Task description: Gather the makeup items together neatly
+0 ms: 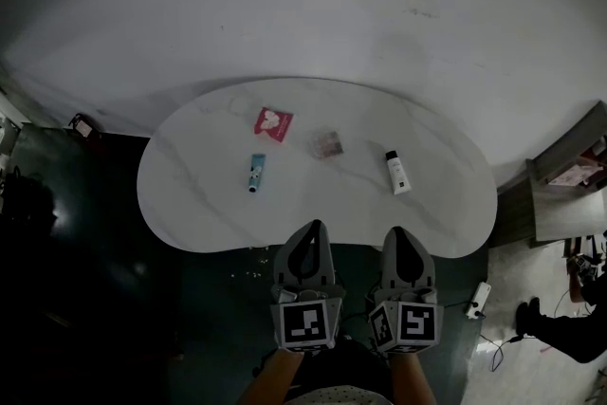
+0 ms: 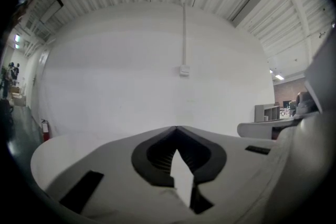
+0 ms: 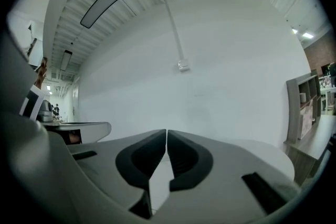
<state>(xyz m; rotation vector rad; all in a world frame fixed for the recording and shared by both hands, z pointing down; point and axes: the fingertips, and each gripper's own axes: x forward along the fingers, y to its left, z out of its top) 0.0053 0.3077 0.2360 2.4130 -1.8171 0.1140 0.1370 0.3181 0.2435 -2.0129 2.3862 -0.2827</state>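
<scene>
Four makeup items are lying apart on the white counter (image 1: 190, 194): a red packet (image 1: 273, 123) toward the far side, a small pinkish item (image 1: 328, 144) near it, a blue tube (image 1: 256, 173) closer in, and a white tube (image 1: 397, 172) with a black cap at the right. At the counter's near edge, the left tool (image 1: 313, 226) and the right tool (image 1: 396, 231) are hovering side by side, both clenched on nothing.
</scene>
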